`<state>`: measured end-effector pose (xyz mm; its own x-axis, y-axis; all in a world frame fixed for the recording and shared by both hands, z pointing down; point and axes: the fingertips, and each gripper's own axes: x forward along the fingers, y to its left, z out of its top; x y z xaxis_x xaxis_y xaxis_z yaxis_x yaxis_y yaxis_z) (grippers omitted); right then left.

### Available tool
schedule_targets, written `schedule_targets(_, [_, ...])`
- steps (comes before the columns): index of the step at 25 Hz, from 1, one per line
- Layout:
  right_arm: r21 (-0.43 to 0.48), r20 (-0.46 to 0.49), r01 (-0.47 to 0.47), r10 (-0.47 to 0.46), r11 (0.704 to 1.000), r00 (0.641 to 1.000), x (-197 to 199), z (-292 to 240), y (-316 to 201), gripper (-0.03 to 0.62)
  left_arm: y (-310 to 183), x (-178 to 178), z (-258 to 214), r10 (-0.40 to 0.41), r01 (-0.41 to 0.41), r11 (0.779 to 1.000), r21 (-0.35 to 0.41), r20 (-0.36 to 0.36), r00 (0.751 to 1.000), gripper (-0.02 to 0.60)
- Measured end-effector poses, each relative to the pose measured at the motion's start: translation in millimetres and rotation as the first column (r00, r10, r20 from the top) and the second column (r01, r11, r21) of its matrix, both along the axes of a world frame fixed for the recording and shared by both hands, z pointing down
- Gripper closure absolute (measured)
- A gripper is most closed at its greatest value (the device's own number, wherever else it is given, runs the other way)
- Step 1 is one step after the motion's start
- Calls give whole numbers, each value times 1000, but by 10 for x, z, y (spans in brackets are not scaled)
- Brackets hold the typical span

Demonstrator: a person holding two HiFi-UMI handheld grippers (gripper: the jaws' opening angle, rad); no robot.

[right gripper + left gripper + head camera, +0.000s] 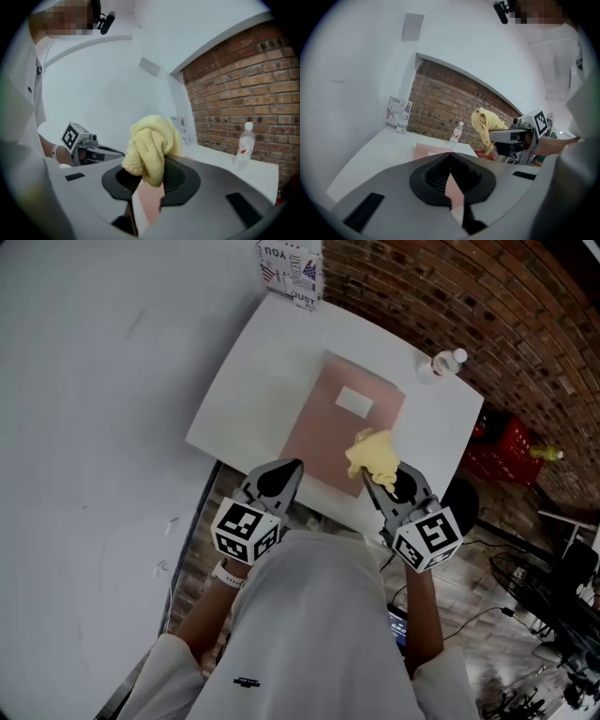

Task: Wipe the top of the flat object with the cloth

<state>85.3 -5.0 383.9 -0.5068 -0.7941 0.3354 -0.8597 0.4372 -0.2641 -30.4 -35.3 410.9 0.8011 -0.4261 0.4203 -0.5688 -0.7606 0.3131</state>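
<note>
Flat pink sheet (333,423) lies on the white table (244,381), right of centre, with a white label (354,401) on its far half. The yellow cloth (373,454) hangs bunched over the sheet's near right corner. In the left gripper view it looks lifted clear of the surface.

Right gripper (150,180): jaws clamped on the cloth, most of the wad bulging above the tips.

Left gripper (451,159): jaws closed tip to tip, nothing between them, at the sheet's near edge.

Judgement: lower the wad until it presses flat, then sweep near to far in overlapping passes. The left tips could pin the near edge so the sheet doesn't slide. Stay clear of the bottle (445,364) at the far right.
</note>
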Motion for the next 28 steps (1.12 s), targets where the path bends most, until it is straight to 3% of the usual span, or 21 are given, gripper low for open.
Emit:
schedule_targets(7, [155, -28, -191, 197, 969, 980, 534, -650, 231, 493, -117, 110, -700, 36, -25, 991, 133, -84, 996, 565])
schedule_targets(14, [233, -50, -301, 320, 925, 946, 809, -932, 450, 493, -277, 98, -1193, 10, 25, 974, 223, -155, 988, 565])
schedule_targets(21, [273, -88, -327, 362, 905, 928, 860, -1067, 648, 494, -349, 131, -1460, 2, 48, 960, 277, -177, 984, 565])
schedule_targets(28, [289, -124, -227, 272, 930, 954, 656, -936, 518, 497, -270, 166, -1432, -14, 67, 963, 261, -201, 980, 565])
